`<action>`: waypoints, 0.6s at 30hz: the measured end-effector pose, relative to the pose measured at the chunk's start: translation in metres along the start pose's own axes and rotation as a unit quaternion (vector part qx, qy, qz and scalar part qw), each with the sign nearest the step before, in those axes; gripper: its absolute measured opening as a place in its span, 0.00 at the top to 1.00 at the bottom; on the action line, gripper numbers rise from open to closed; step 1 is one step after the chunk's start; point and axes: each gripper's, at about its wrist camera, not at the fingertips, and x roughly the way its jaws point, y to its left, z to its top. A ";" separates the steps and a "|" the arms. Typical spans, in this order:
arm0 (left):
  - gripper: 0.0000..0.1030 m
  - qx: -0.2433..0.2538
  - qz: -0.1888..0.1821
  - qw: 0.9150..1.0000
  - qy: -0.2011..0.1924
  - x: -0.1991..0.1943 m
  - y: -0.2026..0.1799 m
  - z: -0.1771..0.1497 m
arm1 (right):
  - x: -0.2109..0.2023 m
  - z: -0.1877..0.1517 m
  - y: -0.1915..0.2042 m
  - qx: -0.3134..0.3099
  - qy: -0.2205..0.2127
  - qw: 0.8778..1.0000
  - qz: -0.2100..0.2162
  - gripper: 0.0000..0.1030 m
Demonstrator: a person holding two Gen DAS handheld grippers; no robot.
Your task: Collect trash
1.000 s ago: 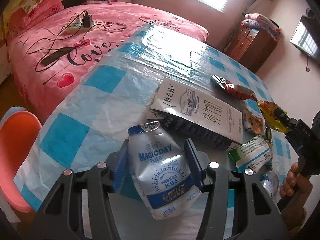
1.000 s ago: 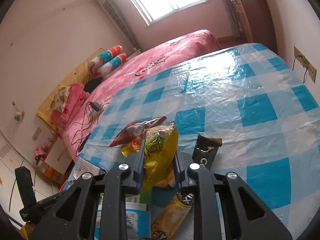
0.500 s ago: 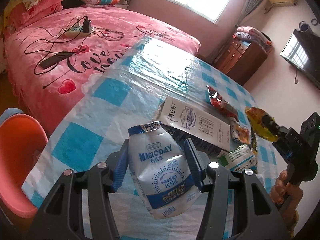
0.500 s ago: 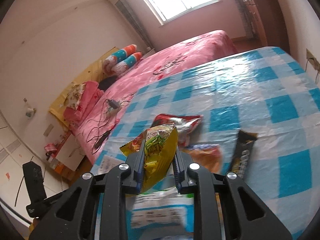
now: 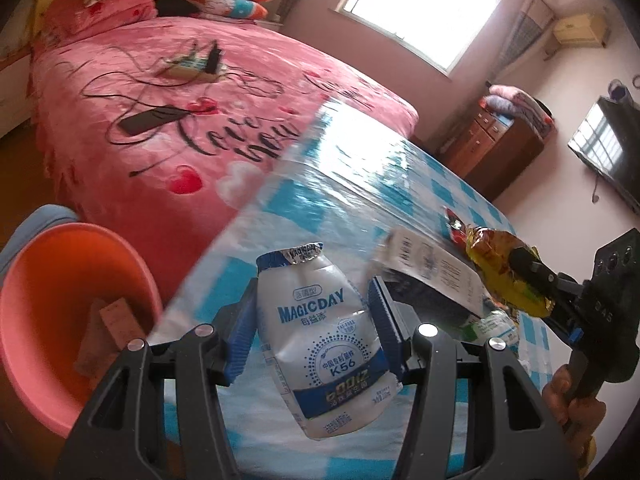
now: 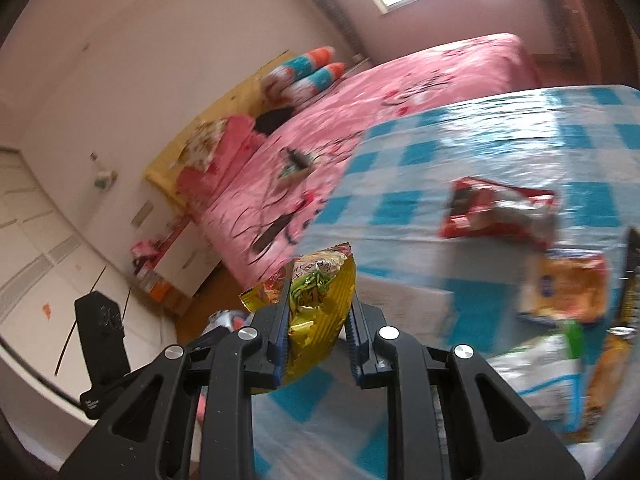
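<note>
the left tongs [image 5: 312, 312] are clamped about half open on a crumpled white and blue drink pouch [image 5: 324, 336], its blue pads [image 5: 240, 332] pressed against both sides, and the pouch hangs above the near edge of the surface [image 5: 360, 168] with its blue and white checked cloth. just left of that edge, lower down, sits an orange basin [image 5: 52, 308] with a brown scrap inside (what it is i cannot tell). the right tongs [image 6: 318, 312] are nearly closed on a yellow snack bag [image 6: 316, 308], which sticks up between the pads; from the left camera the same bag [image 5: 504, 268] is seen lifted clear of the surface. left on the surface: a white printed box [image 5: 436, 272], a red wrapper [image 6: 496, 212], an orange packet [image 6: 568, 292] and a white and green packet [image 6: 536, 368], all blurred. a pink bed [image 5: 168, 120] stands beyond.
</note>
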 end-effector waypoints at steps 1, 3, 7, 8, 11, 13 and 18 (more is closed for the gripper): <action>0.46 -0.004 0.003 1.000 -0.002 -0.002 0.006 0.000 | 0.009 -0.001 0.011 -0.010 0.010 1.000 0.006 0.76; 0.46 -0.013 0.013 1.000 -0.006 -0.007 0.021 0.000 | 0.025 -0.005 0.029 -0.024 0.026 0.999 0.016 0.76; 0.46 -0.035 0.032 0.999 -0.013 -0.017 0.050 -0.001 | 0.057 -0.014 0.066 -0.055 0.063 0.996 0.037 0.76; 0.46 -0.042 0.039 0.998 -0.015 -0.020 0.060 -0.001 | 0.062 -0.020 0.073 -0.062 0.069 0.995 0.041 0.76; 0.46 -0.058 0.059 0.996 -0.021 -0.027 0.085 -0.002 | 0.086 -0.029 0.097 -0.086 0.092 0.991 0.051 0.76; 0.46 -0.068 0.071 0.995 -0.025 -0.031 0.101 -0.003 | 0.102 -0.035 0.112 -0.098 0.108 0.988 0.058 0.76; 0.46 -0.103 0.104 0.989 -0.027 -0.039 0.150 -0.010 | 0.133 -0.050 0.147 -0.135 0.138 0.979 0.072 0.76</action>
